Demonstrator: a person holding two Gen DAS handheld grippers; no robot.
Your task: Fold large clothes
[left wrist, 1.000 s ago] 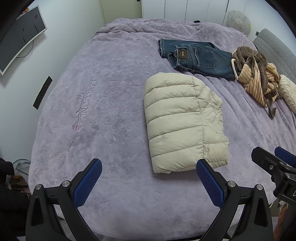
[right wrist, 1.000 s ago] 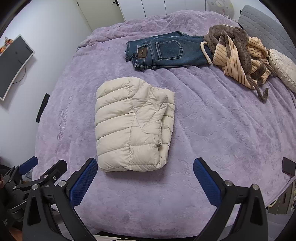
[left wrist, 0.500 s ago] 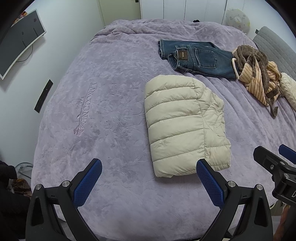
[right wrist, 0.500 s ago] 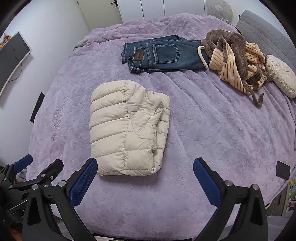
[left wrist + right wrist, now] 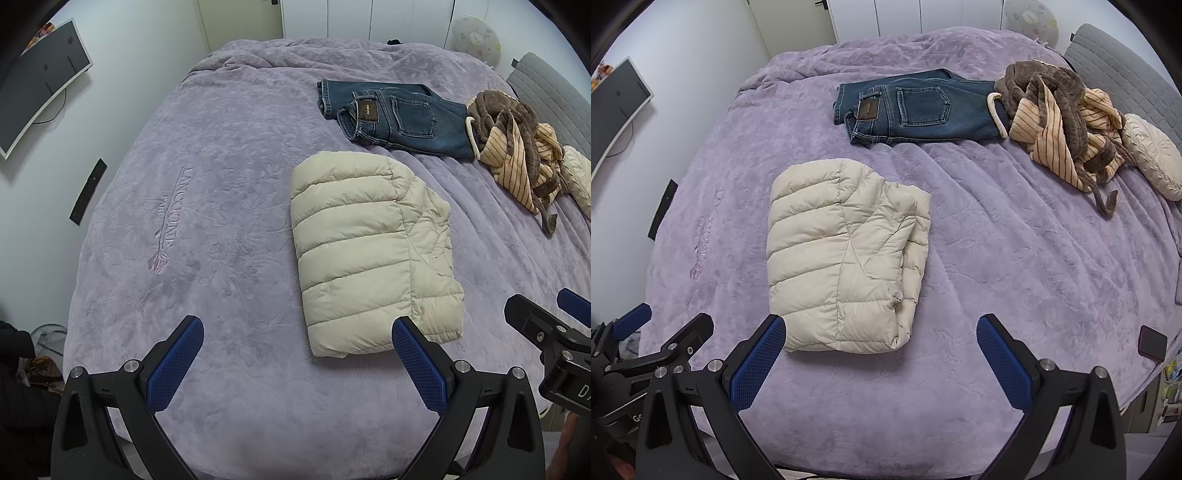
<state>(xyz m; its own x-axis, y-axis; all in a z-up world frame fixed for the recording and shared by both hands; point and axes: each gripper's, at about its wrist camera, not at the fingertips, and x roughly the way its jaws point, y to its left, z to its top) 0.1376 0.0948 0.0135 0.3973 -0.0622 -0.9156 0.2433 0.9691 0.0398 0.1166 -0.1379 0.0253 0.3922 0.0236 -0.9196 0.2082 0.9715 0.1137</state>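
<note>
Jaws of my left gripper (image 5: 295,354) and right gripper (image 5: 879,350) are gaping empty, since the puffer jacket (image 5: 373,247) is lying folded mid-frame

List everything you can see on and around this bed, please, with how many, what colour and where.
Blanket: one, purple, covering the bed.
Puffer jacket: one, cream, folded, near middle of the blanket.
Jeans: one pair, blue, folded, beyond the jacket.
Robe: one, brown and striped tan, heaped unfolded right of the jeans.
Cushion: one, cream, right of the robe.
Monitor: one, dark, on the left wall.
Phone: one, dark, at the blanket's right edge.
Left gripper: one, black with blue pads, open, empty.
Right gripper: one, same colours, open, empty.
</note>
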